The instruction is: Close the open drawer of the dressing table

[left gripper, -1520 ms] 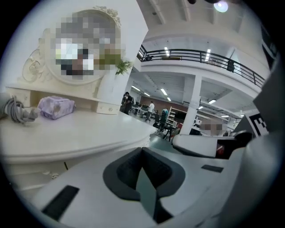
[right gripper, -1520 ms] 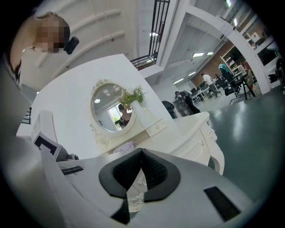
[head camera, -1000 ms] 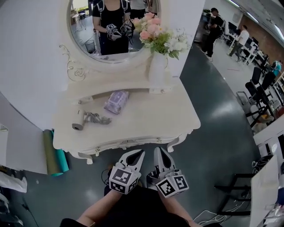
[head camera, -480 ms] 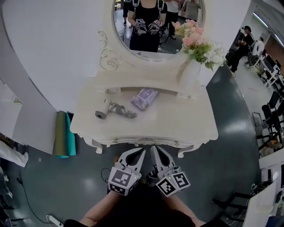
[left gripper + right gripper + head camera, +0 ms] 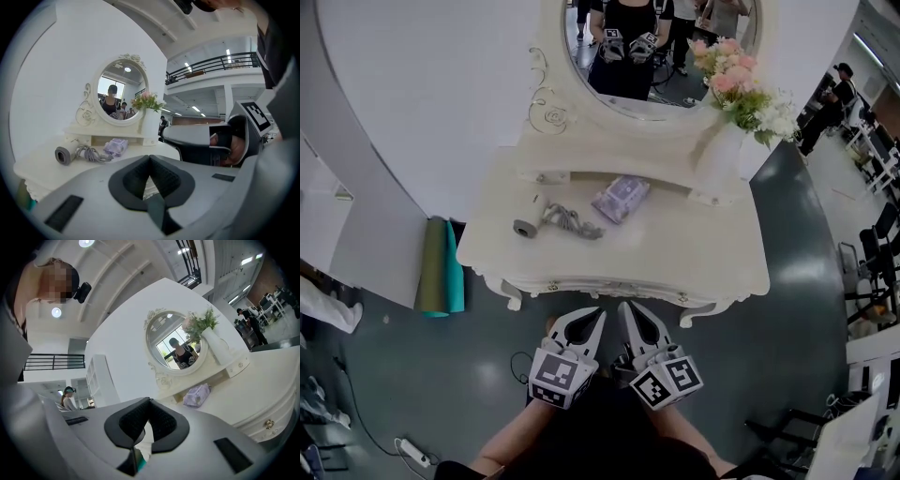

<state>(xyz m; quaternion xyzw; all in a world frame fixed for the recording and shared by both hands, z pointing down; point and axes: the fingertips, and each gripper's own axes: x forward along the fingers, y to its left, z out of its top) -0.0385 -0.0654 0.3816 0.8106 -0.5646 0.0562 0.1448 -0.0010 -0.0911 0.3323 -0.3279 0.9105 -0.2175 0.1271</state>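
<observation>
While both grippers were held side by side low in front of the person, the dressing table (image 5: 712, 262) filled the space straight ahead of the jaws, its cream surface scalloped at the edge. The drawer (image 5: 614, 291) sat in the front apron under that edge, just ahead of both sets of jaw tips. Couldn't tell whether it stood out or sat flush.

The oval mirror (image 5: 675, 89) rose at the far side, well beyond the jaws. Rolled green and teal mats (image 5: 439, 267) stood on the floor well left of the left jaws, beside the table's end. A white vase (image 5: 719, 159) of pink and white flowers (image 5: 750, 89) stood far ahead and right of the right jaws.

Left gripper (image 5: 150, 158): jaws met at the tips, nothing between the pads. Right gripper (image 5: 149, 403): same, tips together, empty, just right of the left one.

A purple pack (image 5: 621, 199) lay ahead of both jaws, near the mirror's shelf. A grey hair dryer (image 5: 528, 225) lay ahead-left of the left jaws, with its cord (image 5: 572, 223) bunched between it and the pack. Small knobs (image 5: 551, 287) showed on the apron, one to each side of the jaws.
</observation>
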